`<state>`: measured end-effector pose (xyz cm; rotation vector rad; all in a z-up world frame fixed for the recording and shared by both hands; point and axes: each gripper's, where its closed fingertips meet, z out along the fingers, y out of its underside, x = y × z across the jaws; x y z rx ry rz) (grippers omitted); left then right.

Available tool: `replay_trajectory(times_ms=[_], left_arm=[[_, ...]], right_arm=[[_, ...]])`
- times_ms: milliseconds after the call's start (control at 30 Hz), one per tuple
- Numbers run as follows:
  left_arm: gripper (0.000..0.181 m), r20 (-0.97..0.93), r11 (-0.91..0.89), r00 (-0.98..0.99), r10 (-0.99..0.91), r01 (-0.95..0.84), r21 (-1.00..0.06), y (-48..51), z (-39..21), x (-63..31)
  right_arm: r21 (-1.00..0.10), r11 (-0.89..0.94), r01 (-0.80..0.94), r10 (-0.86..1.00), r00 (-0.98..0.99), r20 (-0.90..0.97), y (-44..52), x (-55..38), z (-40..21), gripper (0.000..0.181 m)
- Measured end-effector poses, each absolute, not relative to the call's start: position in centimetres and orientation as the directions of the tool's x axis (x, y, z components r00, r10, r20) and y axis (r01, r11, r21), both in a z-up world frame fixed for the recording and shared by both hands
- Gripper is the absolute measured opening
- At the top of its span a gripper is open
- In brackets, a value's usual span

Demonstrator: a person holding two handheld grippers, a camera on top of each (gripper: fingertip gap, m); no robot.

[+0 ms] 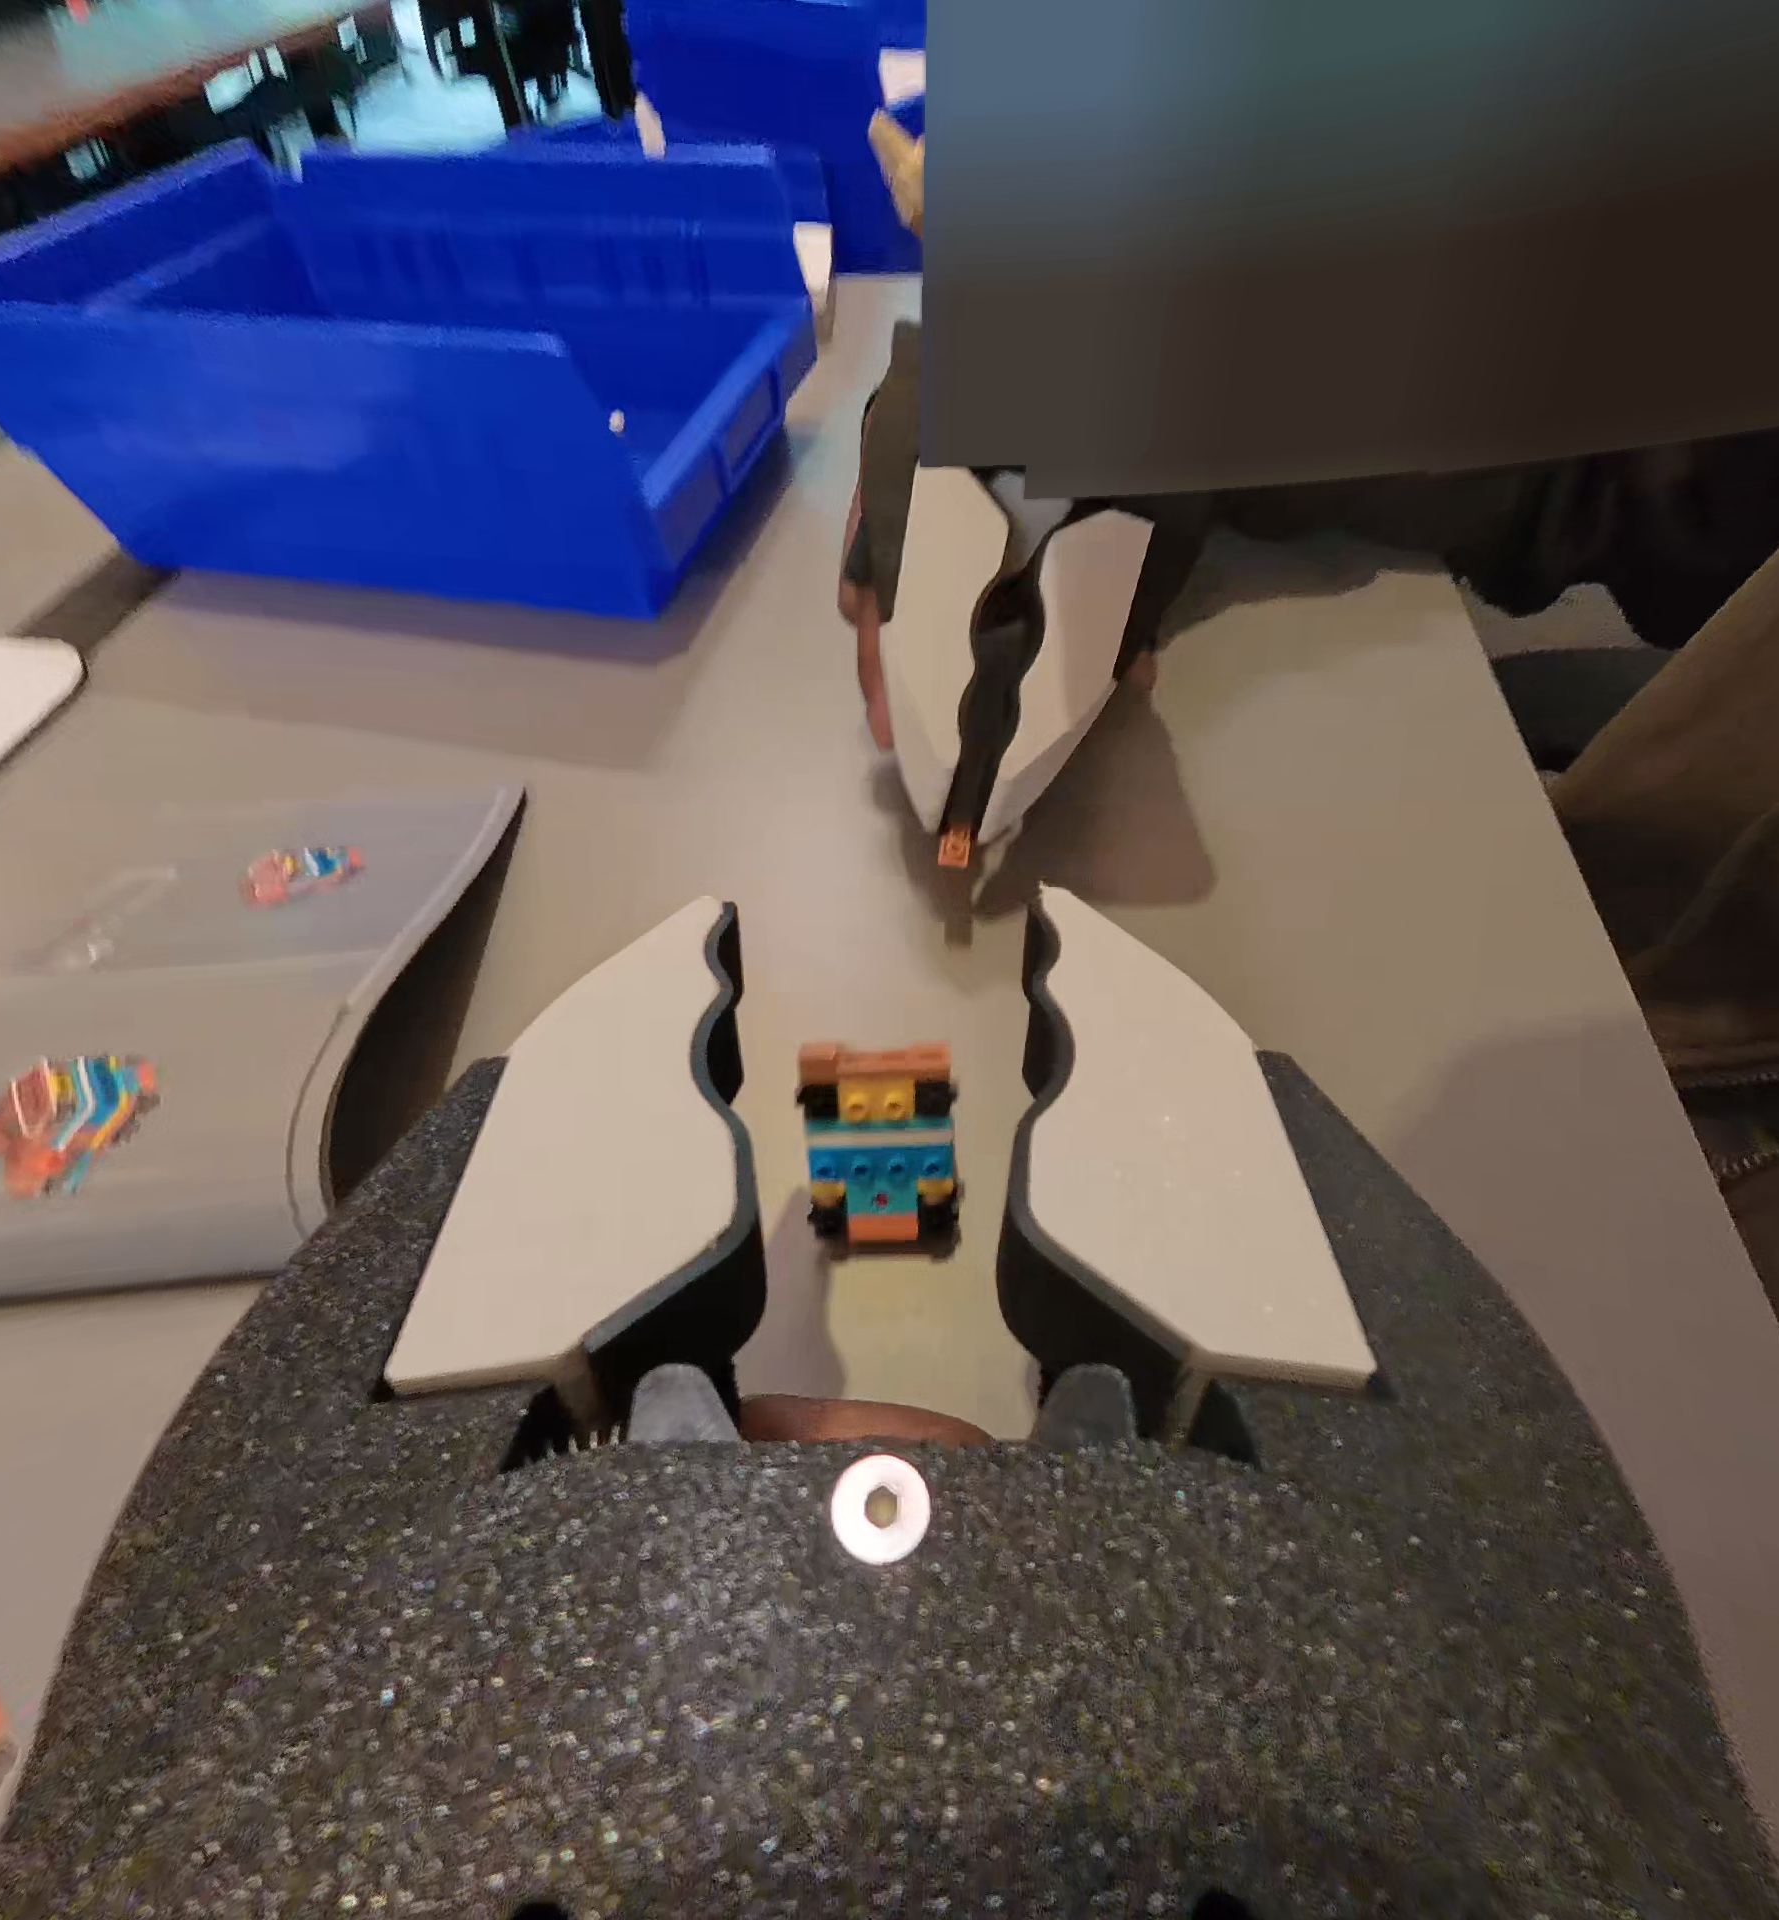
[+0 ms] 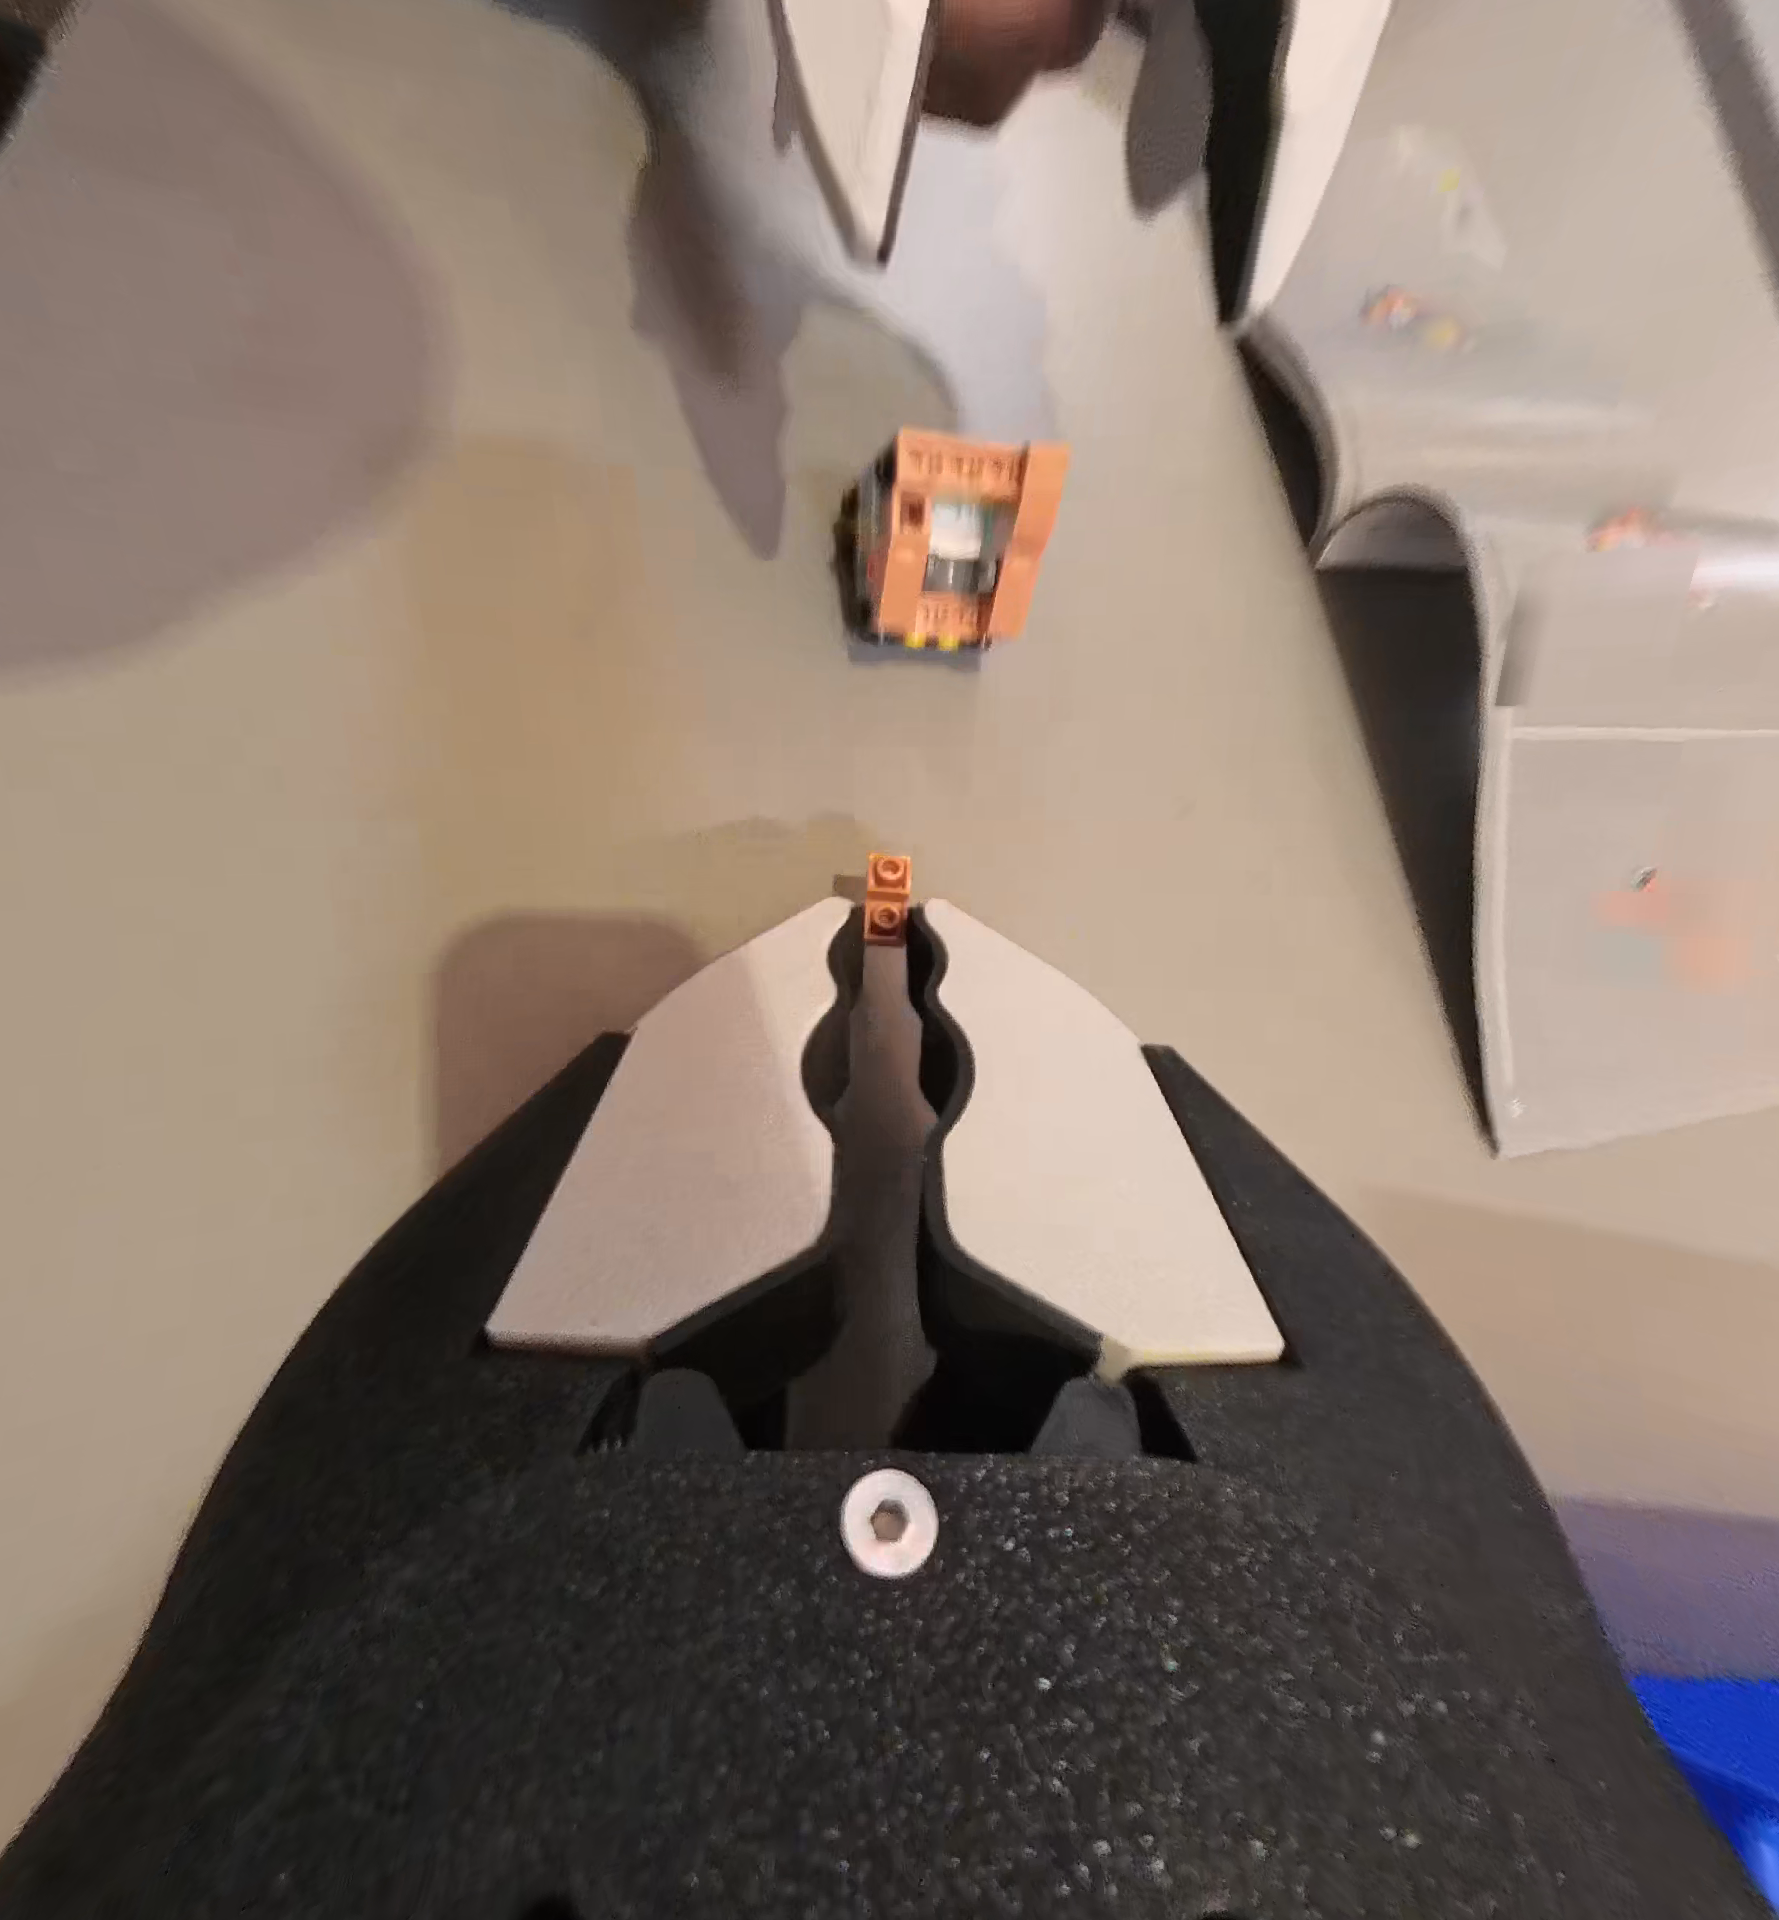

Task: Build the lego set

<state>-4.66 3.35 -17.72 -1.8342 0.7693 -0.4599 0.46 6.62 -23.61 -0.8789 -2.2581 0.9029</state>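
1. Right gripper (image 2: pixel 887 914) is pinched shut on a tiny orange two-stud plate (image 2: pixel 887 900), just above the tabletop (image 2: pixel 241 831).
2. Left gripper (image 1: pixel 880 1039) hangs wide open around the half-built lego model (image 1: pixel 880 1148), not touching it.
3. I'd clamp the model first, then line the studs up and press straight down.
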Motion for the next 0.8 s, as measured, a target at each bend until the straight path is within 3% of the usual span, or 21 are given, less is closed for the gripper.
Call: replay_trajectory(times_ms=[267,800], left_arm=[[0.025,-0.198,-0.134,0.673,-0.713,-0.408,-0.903,3.3,-18.1,-1.3],[0.008,-0.275,-0.104,0.613,-0.740,-0.509,-0.855,3.0,-19.8,-0.3]], right_arm=[[-0.814,0.561,0.148,0.704,-0.602,0.375,3.9,-0.7,-19.9,0.007],[-0.814,0.569,0.119,0.685,-0.616,0.389,2.8,-0.7,-19.6,0.007]])
